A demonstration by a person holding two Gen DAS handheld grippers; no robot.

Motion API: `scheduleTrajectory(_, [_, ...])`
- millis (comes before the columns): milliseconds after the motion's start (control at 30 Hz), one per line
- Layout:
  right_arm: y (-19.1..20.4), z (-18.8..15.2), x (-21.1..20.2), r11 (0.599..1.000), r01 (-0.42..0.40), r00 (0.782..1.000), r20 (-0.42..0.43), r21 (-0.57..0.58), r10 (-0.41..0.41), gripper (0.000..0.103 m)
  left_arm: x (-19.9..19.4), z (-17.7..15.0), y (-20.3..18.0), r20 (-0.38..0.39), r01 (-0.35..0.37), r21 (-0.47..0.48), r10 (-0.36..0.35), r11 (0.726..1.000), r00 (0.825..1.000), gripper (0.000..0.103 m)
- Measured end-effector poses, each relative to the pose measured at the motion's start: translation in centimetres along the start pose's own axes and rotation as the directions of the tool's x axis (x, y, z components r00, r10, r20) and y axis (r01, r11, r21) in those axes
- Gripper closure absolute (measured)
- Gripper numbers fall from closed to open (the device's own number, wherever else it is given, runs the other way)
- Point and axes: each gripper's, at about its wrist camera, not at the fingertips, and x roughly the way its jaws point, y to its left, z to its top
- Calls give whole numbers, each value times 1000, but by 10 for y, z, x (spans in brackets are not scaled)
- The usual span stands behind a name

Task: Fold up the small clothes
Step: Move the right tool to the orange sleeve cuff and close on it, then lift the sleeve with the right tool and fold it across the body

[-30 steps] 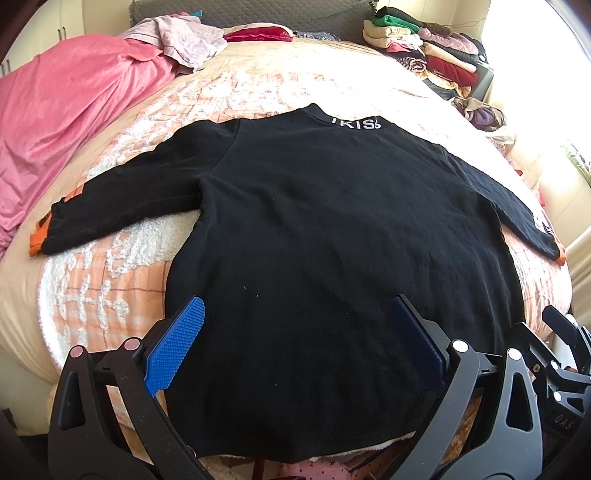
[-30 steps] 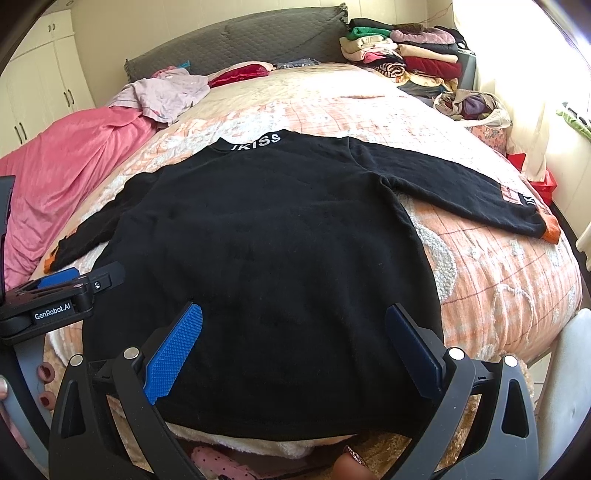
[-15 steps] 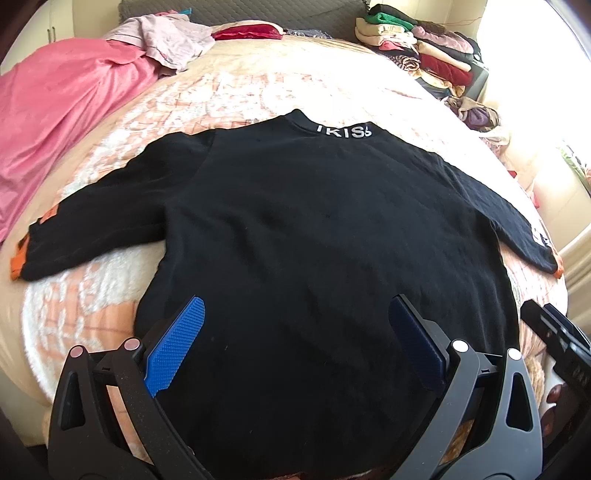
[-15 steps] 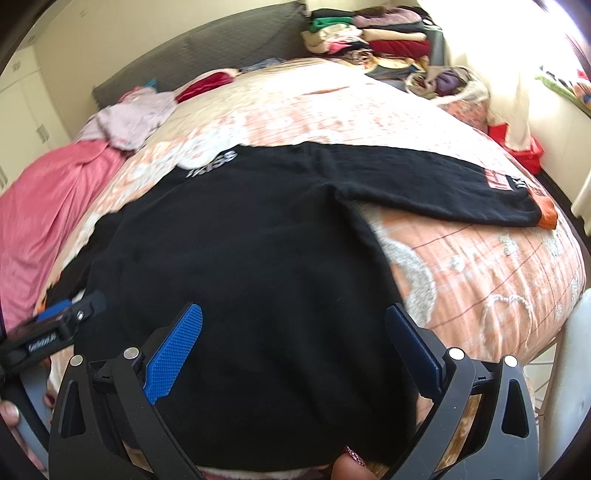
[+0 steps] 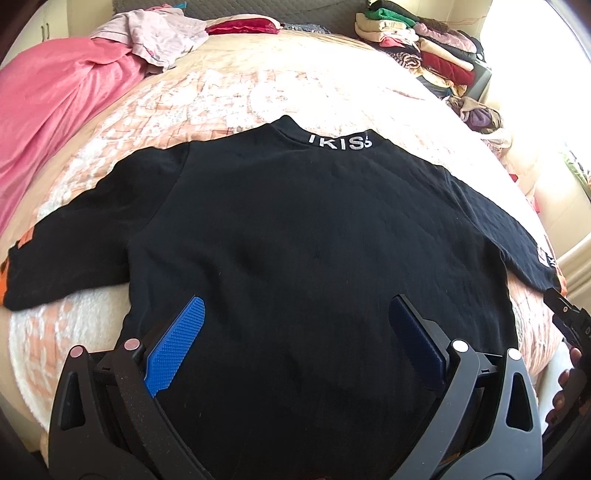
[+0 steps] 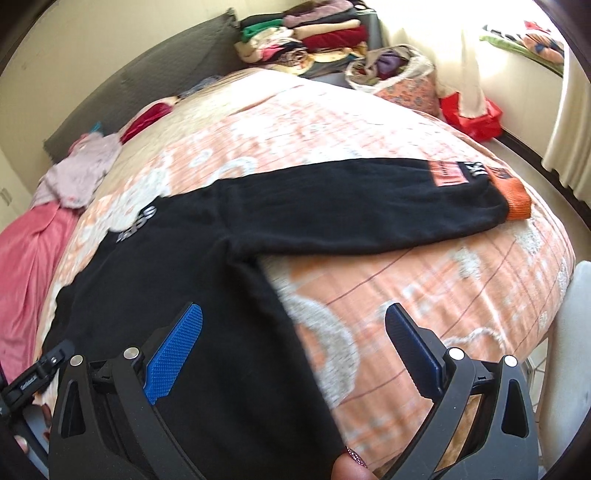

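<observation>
A black long-sleeved sweater (image 5: pixel 314 229) lies flat on the bed, back up, with white letters on its collar (image 5: pixel 340 142) at the far side. Both sleeves are spread out; the right sleeve (image 6: pixel 369 214) ends in an orange cuff (image 6: pixel 511 194). My left gripper (image 5: pixel 295 343) hovers open over the lower middle of the sweater. My right gripper (image 6: pixel 293 343) is open above the sweater's right side edge, one finger over black cloth, the other over the blanket. Nothing is between either pair of fingers. The hem is hidden below both views.
The bed carries a peach and white blanket (image 6: pixel 424 288). A pink cover (image 5: pixel 55 103) lies at the left, loose clothes (image 5: pixel 159 33) near the headboard. A stack of folded clothes (image 5: pixel 424 51) stands at the far right. A red bag (image 6: pixel 472 114) sits on the floor by the curtain.
Both grippers have moved forward over the sweater. The right gripper has also swung right, bringing the right sleeve and its orange cuff into the middle of its view.
</observation>
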Motion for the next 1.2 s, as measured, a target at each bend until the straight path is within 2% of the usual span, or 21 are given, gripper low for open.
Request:
scheduleTrajectory(233, [-44, 22, 17, 991, 63, 998, 5, 122, -64, 4, 15, 20, -3, -5, 3, 3, -3, 1000, 1000, 9])
scheduleTrajectory(433, [-89, 40, 35, 960, 111, 993, 0, 255, -115, 4, 30, 40, 0, -8, 5, -15, -5, 1000, 1000, 9])
scheduleTrajectory(500, [-103, 45, 39, 944, 171, 983, 18, 282, -183, 4, 33, 45, 2, -8, 9, -19, -9, 1000, 1000, 9])
scheduleTrajectory(567, [-118, 51, 45, 931, 192, 978, 22, 312, -209, 4, 37, 50, 5, -9, 2, -29, -2, 1000, 1000, 9])
scheduleTrajectory(700, [-147, 58, 59, 895, 202, 975, 6, 399, -223, 4, 47, 59, 9, -15, -5, -40, 4, 999, 1000, 9])
scheduleTrajectory(967, [-172, 75, 72, 881, 123, 980, 83, 456, -180, 7, 58, 68, 13, -25, -21, -56, 20, 998, 999, 9])
scheduleTrajectory(1000, [-173, 77, 73, 881, 122, 980, 86, 457, -180, 12, 59, 69, 14, -26, -23, -62, 21, 998, 999, 9])
scheduleTrajectory(1033, [-174, 78, 73, 882, 120, 980, 89, 456, -179, 24, 58, 69, 15, -25, -22, -66, 21, 998, 999, 9])
scheduleTrajectory(1067, [-174, 79, 73, 882, 119, 980, 92, 456, -179, 29, 58, 70, 16, -25, -22, -72, 20, 997, 999, 9])
scheduleTrajectory(1100, [-175, 80, 73, 882, 109, 981, 96, 458, -171, 40, 58, 71, 17, -25, -21, -76, 19, 997, 1000, 9])
scheduleTrajectory(1133, [-176, 81, 73, 884, 95, 982, 101, 457, -158, 49, 58, 71, 18, -23, -18, -78, 16, 997, 1000, 9])
scheduleTrajectory(1167, [-176, 82, 74, 887, 73, 984, 111, 455, -138, 54, 58, 72, 19, -21, -16, -80, 14, 997, 1000, 9])
scheduleTrajectory(1200, [-176, 83, 74, 890, 56, 985, 119, 452, -122, 65, 58, 72, 19, -21, -16, -82, 15, 996, 1000, 9])
